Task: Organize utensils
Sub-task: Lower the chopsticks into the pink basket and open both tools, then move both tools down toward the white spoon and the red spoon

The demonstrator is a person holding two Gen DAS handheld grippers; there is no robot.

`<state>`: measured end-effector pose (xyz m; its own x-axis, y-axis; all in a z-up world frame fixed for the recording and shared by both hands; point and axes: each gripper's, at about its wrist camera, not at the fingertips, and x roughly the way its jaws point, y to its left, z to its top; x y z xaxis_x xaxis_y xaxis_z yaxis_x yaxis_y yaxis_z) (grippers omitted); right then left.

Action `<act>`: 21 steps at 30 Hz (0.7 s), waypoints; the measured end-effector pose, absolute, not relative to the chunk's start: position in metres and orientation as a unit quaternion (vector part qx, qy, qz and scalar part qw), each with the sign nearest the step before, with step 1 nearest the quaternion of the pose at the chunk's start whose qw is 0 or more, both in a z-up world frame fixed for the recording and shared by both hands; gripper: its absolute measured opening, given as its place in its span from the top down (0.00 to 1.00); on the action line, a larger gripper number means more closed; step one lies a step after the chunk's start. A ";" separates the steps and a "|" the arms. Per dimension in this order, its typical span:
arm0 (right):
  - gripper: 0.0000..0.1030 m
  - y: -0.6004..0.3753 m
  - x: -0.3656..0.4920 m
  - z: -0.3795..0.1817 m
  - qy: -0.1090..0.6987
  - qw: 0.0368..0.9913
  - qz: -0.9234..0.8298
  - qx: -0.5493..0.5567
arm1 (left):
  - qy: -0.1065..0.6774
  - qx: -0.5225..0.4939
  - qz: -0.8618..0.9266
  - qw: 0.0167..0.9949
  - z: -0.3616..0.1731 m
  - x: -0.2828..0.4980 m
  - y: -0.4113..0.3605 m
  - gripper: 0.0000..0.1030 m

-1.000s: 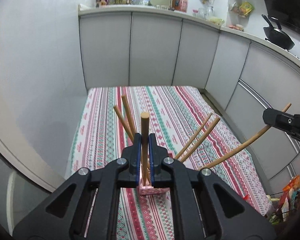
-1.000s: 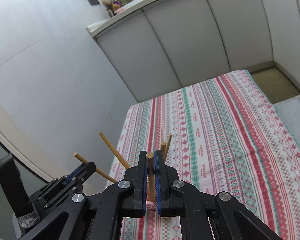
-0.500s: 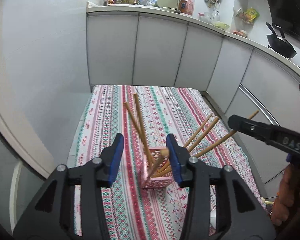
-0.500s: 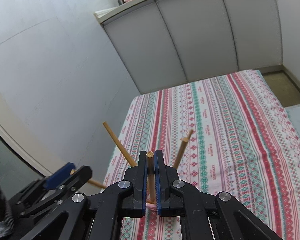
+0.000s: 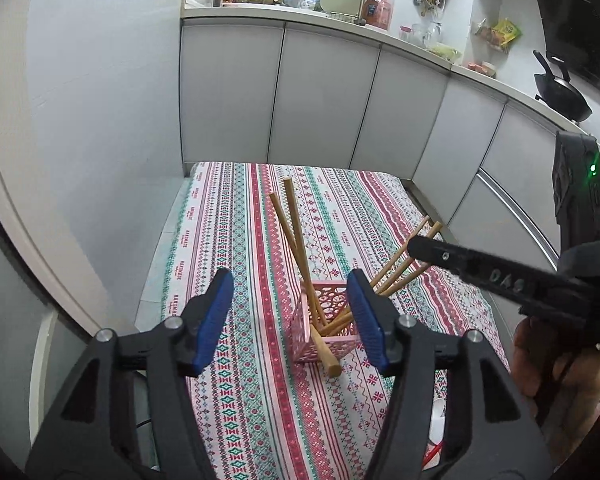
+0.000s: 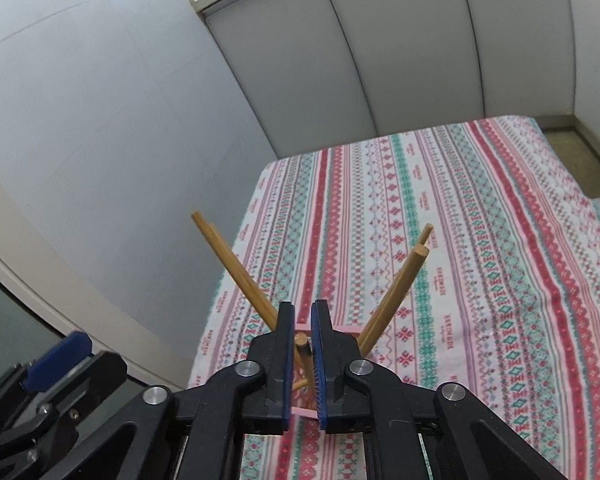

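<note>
Chopsticks [image 5: 296,236] leaned in the pink holder [image 5: 327,330] at twelve o'clock of the left claw [image 5: 290,316], whose jaws were opening wide and empty. Through the right wrist, the right claw [image 6: 302,360] was opening narrowly around one chopstick [image 6: 303,354] over the holder; release seemed underway, withdrawal next.

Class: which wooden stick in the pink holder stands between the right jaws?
The short-looking stick at the holder's near side, its round tip between the opening jaws; the others fan outward.

Chopsticks [image 5: 296,224] in basket [image 5: 332,350], basket on tablecloth [image 5: 236,240], cabinets [image 5: 320,100] behind
</note>
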<state>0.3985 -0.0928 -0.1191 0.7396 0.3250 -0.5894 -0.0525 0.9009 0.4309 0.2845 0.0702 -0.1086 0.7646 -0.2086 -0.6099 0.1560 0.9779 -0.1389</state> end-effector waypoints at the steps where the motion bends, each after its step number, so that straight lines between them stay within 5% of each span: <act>1: 0.68 -0.095 0.396 -0.117 0.342 0.912 0.105 0.201 | 0.330 -0.041 -0.098 0.938 -0.109 0.284 0.070 0.39; 21: 0.19 -0.150 0.305 -0.092 0.350 0.917 0.081 0.172 | 0.363 -0.008 -0.118 0.924 -0.110 0.246 0.052 0.16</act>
<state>0.3047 -0.1499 -0.0923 0.7417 0.2684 -0.6147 -0.0270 0.9276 0.3725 0.2458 0.0524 -0.1095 0.7080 -0.2239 -0.6698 0.2130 0.9720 -0.0998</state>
